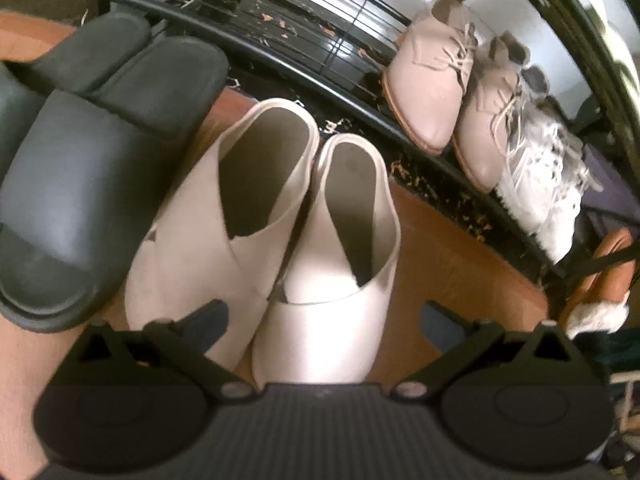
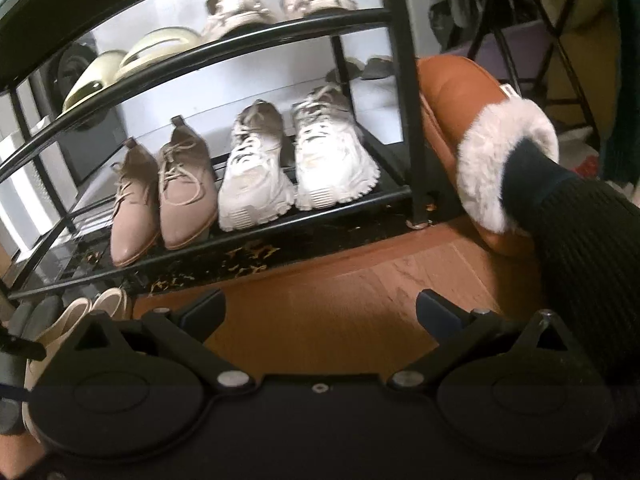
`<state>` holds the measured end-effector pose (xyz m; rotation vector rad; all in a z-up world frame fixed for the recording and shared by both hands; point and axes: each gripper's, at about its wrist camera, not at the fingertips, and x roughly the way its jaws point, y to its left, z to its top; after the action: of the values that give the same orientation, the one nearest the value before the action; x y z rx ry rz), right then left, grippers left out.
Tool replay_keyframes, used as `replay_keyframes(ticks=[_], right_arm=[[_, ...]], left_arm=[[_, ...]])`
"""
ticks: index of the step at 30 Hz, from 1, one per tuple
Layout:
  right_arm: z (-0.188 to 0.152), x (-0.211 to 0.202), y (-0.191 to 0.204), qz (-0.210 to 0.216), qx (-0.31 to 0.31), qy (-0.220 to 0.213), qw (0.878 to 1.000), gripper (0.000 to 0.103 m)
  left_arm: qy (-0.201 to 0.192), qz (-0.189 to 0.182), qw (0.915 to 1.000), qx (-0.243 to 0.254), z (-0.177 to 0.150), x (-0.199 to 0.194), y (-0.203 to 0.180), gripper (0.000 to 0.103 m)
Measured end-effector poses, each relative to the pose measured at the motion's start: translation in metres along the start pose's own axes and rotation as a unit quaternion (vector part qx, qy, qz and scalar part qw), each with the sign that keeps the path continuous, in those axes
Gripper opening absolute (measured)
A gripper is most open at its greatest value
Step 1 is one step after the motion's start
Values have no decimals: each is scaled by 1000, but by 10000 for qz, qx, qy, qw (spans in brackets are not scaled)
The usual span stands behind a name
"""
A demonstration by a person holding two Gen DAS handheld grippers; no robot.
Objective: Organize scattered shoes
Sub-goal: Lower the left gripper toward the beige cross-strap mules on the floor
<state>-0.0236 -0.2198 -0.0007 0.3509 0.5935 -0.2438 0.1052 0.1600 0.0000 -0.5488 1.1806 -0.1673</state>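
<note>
Cream mules point(image 1: 280, 216) paired on floor point(image 1: 452, 264), heels toward rack point(image 2: 404, 92), for tidiness. Left claw point(image 1: 320, 320) wide open, empty; right claw point(image 2: 320, 312) likewise.

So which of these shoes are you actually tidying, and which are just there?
Part of the job:
- cream slip-ons on the floor, just ahead of the open left gripper
- dark slippers beside them
- shoe rack

Just there:
- pink lace-ups and white trainers, already shelved
- brown fur-lined slipper, worn on a foot
- right gripper, open and empty
</note>
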Motion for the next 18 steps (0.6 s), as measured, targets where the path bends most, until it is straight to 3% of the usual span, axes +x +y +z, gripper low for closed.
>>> replay_keyframes(ticks=[3,5,10,11,14,15,17,18], right_arm=[[0,1,-2,-9,107,81,9999,103],[0,0,-2,3,109,82,9999,103],[-1,0,-2,34,112,135,9998,103],[-1,0,-2,38,119,145,9998,103],[-1,1,-4,28,157,173,9997,103],[-1,1,-5,28,181,187,9997,103],[-1,1,-5,32,207,216,9995,103],[-1,1,-5,29,201,229,9995,103]], left_arm=[[-230,-373,9987,-264,3,-9,9,102],[-470,-349,9979,-267,4,-13,8,102],[-983,167,9942,396,4,-10,-10,102],[-1104,377,9906,708,1,-7,-18,102],[-1608,1217,9622,1830,-11,0,-45,102],[-1790,1484,9466,2232,-16,4,-54,102],[-1933,1730,9233,2833,-23,14,-66,101],[-1836,1644,9216,2997,-23,22,-67,95]])
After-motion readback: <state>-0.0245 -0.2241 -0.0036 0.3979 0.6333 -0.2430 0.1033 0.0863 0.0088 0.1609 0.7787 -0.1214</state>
